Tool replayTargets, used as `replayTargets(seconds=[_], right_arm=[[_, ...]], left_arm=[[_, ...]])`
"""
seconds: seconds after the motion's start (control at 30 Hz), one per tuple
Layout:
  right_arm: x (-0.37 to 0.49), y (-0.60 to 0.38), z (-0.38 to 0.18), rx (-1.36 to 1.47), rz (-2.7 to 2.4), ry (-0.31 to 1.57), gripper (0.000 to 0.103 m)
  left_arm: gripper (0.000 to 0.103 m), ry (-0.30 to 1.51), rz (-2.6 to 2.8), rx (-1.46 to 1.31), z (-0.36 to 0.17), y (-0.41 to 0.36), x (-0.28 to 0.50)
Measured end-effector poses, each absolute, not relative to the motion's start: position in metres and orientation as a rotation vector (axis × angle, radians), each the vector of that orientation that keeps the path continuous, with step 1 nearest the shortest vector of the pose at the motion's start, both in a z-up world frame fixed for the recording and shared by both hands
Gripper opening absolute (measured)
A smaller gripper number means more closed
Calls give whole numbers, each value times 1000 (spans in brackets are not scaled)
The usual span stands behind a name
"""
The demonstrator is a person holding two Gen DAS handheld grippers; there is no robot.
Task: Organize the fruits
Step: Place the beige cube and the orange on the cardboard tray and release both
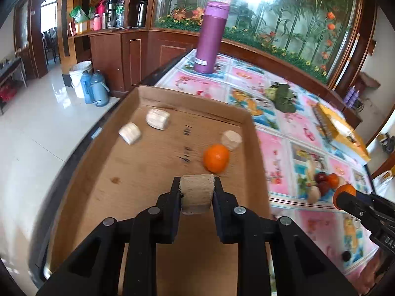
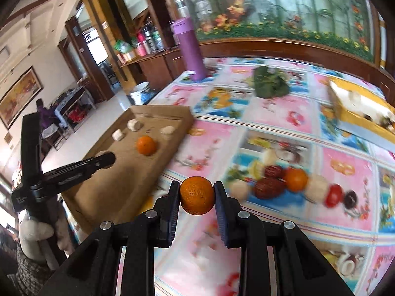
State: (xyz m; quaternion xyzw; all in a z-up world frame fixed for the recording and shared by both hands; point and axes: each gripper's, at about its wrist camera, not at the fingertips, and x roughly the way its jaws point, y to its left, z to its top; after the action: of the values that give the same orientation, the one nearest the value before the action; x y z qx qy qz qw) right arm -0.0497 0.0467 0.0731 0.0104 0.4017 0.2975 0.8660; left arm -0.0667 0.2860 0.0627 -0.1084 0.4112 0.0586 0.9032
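My left gripper [image 1: 197, 185] is shut on a pale beige fruit chunk [image 1: 197, 193] and holds it over the cardboard tray [image 1: 138, 172]. In the tray lie an orange [image 1: 216, 158] and three pale chunks [image 1: 158, 119] [image 1: 129, 133] [image 1: 231, 139]. My right gripper [image 2: 197, 192] is shut on an orange [image 2: 197, 195] above the patterned tablecloth, right of the tray [image 2: 118, 185]. A row of fruits [image 2: 296, 185] lies on the cloth further right: dark red ones, an orange, pale ones, a tomato-red one. The right gripper with its orange also shows in the left wrist view [image 1: 344, 193].
A tall purple flask [image 1: 212, 37] stands at the table's far side. A bunch of green leaves [image 1: 282, 96] and a yellow box [image 1: 340, 128] lie on the cloth at the right. The tray sits at the table's left edge, above a tiled floor.
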Motion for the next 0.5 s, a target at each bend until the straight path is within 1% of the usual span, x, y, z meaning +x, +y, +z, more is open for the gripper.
replayTargets(seconds=[0.13, 0.27, 0.5], right_arm=[[-38, 108, 70, -45, 675, 859, 30], [-29, 157, 57, -81, 713, 895, 30], [-14, 208, 26, -154, 705, 943, 30]], left_arm=[[22, 912, 182, -181, 53, 314, -48], [22, 989, 212, -243, 35, 343, -34], [24, 976, 193, -295, 34, 351, -39]])
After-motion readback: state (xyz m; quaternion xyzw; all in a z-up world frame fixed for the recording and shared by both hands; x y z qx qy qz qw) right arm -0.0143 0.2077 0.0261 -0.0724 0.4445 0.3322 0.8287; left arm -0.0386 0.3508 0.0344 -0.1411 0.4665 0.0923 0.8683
